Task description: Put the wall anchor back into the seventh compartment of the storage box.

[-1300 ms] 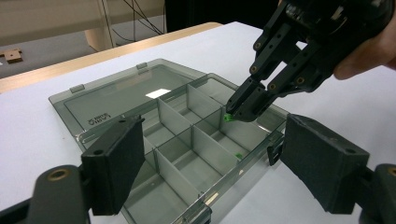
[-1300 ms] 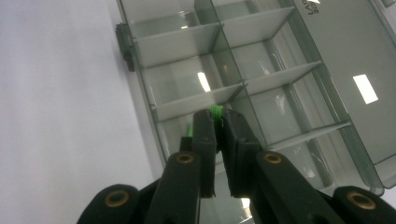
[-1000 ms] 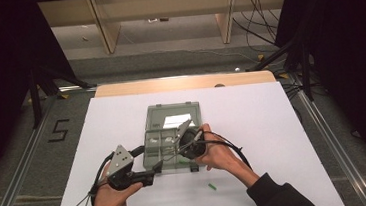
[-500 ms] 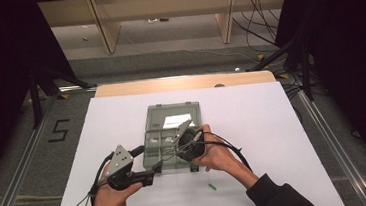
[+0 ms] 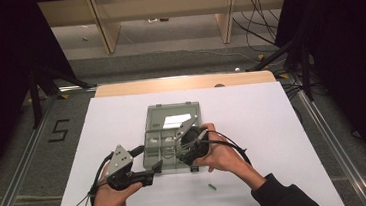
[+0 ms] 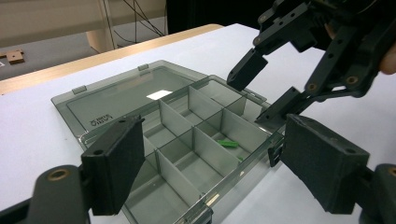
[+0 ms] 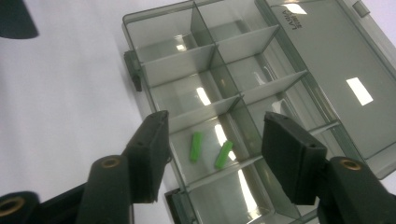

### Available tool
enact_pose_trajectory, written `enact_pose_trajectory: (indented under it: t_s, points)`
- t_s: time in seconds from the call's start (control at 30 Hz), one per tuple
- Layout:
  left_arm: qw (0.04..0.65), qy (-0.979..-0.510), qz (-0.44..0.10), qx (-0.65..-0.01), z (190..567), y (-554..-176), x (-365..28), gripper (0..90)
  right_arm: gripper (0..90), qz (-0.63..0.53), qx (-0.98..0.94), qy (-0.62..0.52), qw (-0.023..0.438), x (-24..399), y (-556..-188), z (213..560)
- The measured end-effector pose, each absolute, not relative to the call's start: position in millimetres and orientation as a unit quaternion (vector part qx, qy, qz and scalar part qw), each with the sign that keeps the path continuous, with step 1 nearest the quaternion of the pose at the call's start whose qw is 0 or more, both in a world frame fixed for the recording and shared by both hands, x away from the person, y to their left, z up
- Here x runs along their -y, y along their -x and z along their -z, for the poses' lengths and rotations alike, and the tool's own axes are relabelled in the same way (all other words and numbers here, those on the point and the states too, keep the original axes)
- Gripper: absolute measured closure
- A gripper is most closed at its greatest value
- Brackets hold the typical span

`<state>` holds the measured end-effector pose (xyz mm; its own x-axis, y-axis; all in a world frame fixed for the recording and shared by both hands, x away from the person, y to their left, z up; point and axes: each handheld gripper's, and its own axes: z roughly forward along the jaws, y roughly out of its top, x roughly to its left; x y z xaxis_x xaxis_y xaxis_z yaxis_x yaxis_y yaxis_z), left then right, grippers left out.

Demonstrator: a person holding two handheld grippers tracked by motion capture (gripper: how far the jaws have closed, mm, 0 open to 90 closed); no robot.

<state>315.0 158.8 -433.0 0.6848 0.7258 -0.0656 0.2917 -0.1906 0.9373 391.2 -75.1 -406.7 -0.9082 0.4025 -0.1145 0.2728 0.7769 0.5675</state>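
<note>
Right gripper [image 7: 212, 140] hovers over the near right part of the grey compartment box [image 5: 170, 140], jaws spread; they have just been opening, with nothing pinched between them. Seen in the right gripper view, two green pegs [image 7: 209, 150] lie side by side on the floor of one compartment, straight beneath the gap between the jaws, toward 12 o'clock from the jaw roots (pads clear of both pegs). In the left gripper view one of these pegs shows in the same compartment, at about 7 o'clock from the right gripper's fingertips.

Left gripper [image 6: 212, 163] sits at the box's near left corner, jaws wide apart, straddling the front wall without pressing on it. Box lid [image 5: 173, 116] lies open flat at the far side.

A third green peg [image 5: 211, 186] lies loose on the white table [image 5: 284, 139], at 5 o'clock from the box, just below the right hand [image 5: 220, 152].
</note>
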Motion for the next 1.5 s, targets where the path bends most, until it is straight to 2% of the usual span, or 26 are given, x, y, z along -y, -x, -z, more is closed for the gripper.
enact_pose_trajectory:
  t_s: [0.5,0.83,1.5]
  points:
    - [0.537,-0.743,-0.201,-0.344,433,-315,-158,20.5,27.8,-0.288,-0.93,-0.195,0.12,102,-370,391]
    - [0.536,-0.743,-0.202,-0.344,433,-315,-159,20.5,27.1,-0.273,-0.931,-0.206,0.124,122,-362,394]
    - [0.537,-0.743,-0.203,-0.345,433,-315,-159,20.5,27.4,-0.231,-0.944,-0.215,0.097,141,-347,416]
